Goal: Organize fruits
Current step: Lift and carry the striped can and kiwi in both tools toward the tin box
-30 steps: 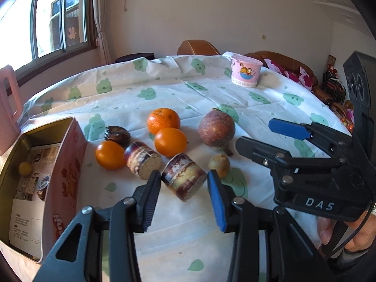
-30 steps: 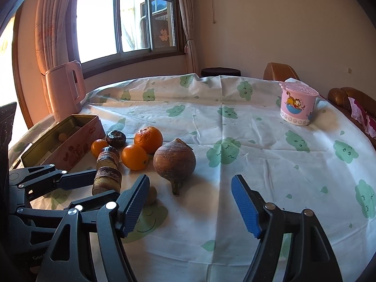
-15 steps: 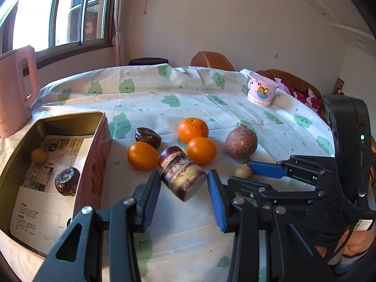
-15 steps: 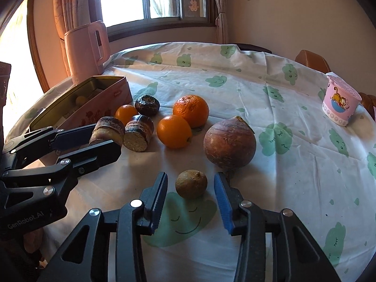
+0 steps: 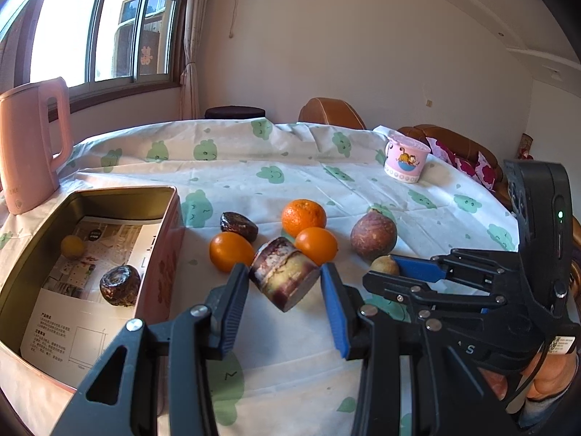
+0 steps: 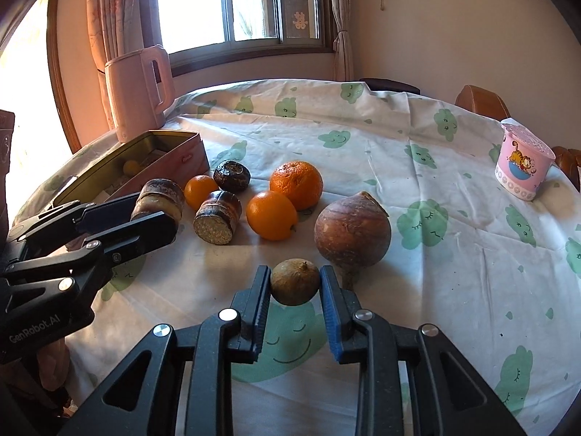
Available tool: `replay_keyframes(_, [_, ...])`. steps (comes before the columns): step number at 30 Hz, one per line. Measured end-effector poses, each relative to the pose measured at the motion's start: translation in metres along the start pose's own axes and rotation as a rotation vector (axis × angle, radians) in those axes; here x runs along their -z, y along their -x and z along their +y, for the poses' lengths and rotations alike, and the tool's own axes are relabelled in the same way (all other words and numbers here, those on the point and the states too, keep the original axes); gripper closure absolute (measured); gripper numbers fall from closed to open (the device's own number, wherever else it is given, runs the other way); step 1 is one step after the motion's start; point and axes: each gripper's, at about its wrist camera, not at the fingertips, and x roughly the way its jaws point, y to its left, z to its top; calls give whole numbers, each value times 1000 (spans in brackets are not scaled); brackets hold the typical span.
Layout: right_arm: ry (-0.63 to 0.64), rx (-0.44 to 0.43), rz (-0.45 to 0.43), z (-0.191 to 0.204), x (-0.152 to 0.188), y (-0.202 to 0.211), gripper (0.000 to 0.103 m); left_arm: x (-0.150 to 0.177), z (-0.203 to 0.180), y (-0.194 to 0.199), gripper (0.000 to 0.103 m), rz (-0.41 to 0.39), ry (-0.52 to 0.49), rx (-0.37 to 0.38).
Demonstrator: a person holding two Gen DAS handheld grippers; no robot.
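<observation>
Right wrist: oranges (image 6: pixel 283 196), kettle (image 6: pixel 136 91), cup (image 6: pixel 523 167)

The right gripper (image 6: pixel 295 283) has just closed on a small brown fruit (image 6: pixel 295 282). Just behind it sits a large reddish-brown fruit (image 6: pixel 352 234), with two oranges (image 6: pixel 283 196) to that fruit's left.

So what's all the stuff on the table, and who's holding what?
tin box: 1, pink, left; holds a small yellow fruit and a dark fruit
oranges: 3, orange, middle
dark wrinkled fruit: 1, behind oranges
sugarcane pieces: 2, purple; one lying, one held
big round root: 1, brown
kettle: 1, pink
cup: 1, pink, far right
left hand-held gripper: gripping sugarcane
right hand-held gripper: just closed on small brown fruit
</observation>
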Motion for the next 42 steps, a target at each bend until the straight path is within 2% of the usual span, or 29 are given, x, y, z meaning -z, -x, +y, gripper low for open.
replay_keyframes(10, [21, -6, -81, 5, 1, 13, 74, 1, 1, 10, 60, -57, 7, -32])
replay_keyframes(14, [22, -32, -93, 7, 5, 15, 74, 1, 0, 13, 60, -76, 1, -40])
replay_keyframes(21, [36, -26, -125, 10, 7, 20, 74, 2, -1, 18, 60, -101, -4, -45])
replay_keyframes(34, [43, -32, -250, 11, 12, 39, 74, 2, -3, 22, 60, -124, -15, -55])
replay_keyframes(42, [45, -32, -287, 11, 15, 45, 74, 4, -5, 26, 60, -144, -20, -63])
